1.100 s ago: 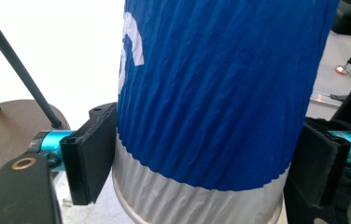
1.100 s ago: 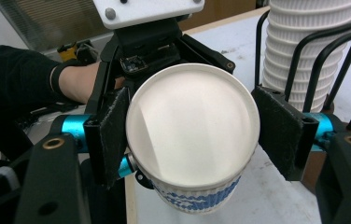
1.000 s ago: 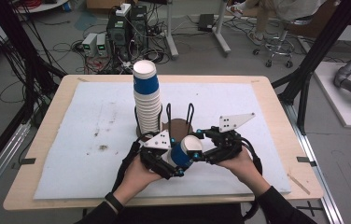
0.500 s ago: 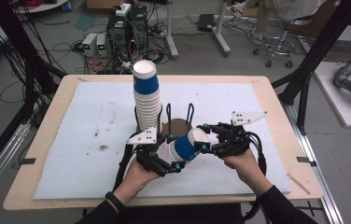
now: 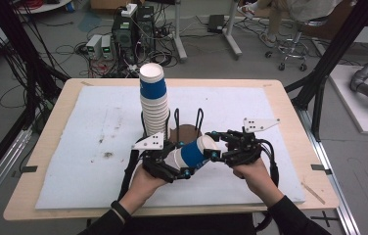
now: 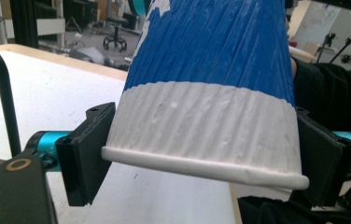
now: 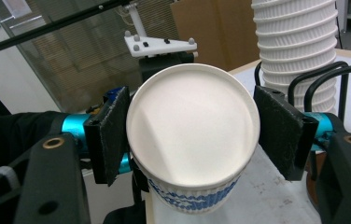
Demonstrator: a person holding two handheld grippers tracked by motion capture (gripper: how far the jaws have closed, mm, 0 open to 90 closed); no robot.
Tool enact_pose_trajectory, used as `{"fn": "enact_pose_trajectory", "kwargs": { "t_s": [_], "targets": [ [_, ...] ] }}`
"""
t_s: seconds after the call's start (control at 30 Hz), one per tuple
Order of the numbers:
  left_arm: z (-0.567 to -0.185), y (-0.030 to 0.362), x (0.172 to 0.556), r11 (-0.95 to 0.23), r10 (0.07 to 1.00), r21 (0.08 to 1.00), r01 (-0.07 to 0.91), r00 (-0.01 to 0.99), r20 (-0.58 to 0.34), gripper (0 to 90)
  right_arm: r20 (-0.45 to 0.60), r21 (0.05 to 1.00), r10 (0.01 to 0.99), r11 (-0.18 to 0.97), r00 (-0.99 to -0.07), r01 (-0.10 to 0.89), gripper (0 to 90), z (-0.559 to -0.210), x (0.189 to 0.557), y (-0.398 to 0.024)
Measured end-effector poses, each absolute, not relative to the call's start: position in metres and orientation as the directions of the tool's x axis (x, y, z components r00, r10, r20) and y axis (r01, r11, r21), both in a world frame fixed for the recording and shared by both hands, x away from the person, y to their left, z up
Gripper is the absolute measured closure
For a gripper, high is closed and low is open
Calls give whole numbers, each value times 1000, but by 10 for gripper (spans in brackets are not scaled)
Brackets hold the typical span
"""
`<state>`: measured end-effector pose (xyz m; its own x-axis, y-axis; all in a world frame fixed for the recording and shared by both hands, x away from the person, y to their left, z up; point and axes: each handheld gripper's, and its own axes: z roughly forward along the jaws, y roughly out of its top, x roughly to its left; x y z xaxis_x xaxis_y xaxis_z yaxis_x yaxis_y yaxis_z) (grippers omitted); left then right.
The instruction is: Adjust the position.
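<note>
I've got the blue-and-white ribbed paper cup (image 5: 192, 152) held on its side above the front of the worktop, spanning both grippers. Left gripper (image 5: 168, 165) has its fingers (image 6: 87, 151) at the rim end; its jaws have just been closing in, and in the left gripper view the pads sit against both sides of the white band by the rim, so I read that as gripping. Right gripper (image 5: 216, 147) is clamped on the base end; in the right gripper view the cup's flat white bottom (image 7: 193, 122) faces the camera between the two pads. My read: this looks like a handover or a pull-apart of nested cups, can't tell which. To do it well: keep squeeze light, the ribbed wall will crush at the rim first; keep both hands on one axis and pull straight, no twisting; don't release one side until the other grip is confirmed. Watch clearance to the tall stack of matching ribbed paper cups (image 5: 154, 103) in the black wire holder with the round brown base (image 5: 188, 131) just behind; a knock would likely topple it. Worktop is a pale wooden board (image 5: 289, 98) with a white sheet (image 5: 74, 147) on it, some dark stains at left. Room: computer boxes and cable runs on the floor (image 5: 123, 34) beyond, black frame struts (image 5: 333, 54) on the right.
</note>
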<state>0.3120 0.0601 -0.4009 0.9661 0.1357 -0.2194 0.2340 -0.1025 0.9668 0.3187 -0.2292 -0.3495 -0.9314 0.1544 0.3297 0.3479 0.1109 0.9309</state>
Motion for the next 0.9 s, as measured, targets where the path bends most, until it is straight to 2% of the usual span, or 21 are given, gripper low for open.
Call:
{"fn": "enact_pose_trajectory", "kwargs": {
  "t_s": [0.07, 0.2, 0.4, 0.57, 0.77, 0.83, 0.9],
  "targets": [
    [-398, 61, 313, -131, 145, 964, 234, 966, -214, 177, 317, 933, 167, 124, -934, 339, 305, -349, 319, -231],
    [-392, 64, 315, -198, 166, 953, 227, 966, -196, 181, 293, 923, 217, 191, -931, 334, 204, -345, 322, -236],
    [-383, 63, 315, -351, 194, 917, 189, 973, -127, 183, 252, 898, 196, 317, -948, 305, 203, -338, 324, -238],
    [-378, 56, 312, -469, 179, 873, 130, 983, -51, 183, 224, 856, 202, 428, -953, 291, 203, -342, 323, -229],
    [-375, 54, 309, -491, 174, 864, 111, 984, -28, 183, 228, 825, 184, 484, -956, 290, 209, -351, 323, -219],
    [-374, 54, 309, -486, 177, 868, 108, 984, -23, 179, 233, 830, 162, 481, -959, 283, 295, -353, 324, -219],
    [-374, 55, 308, -470, 183, 876, 107, 983, -22, 162, 233, 842, 153, 463, -960, 278, 299, -353, 323, -220]
  ]
}}
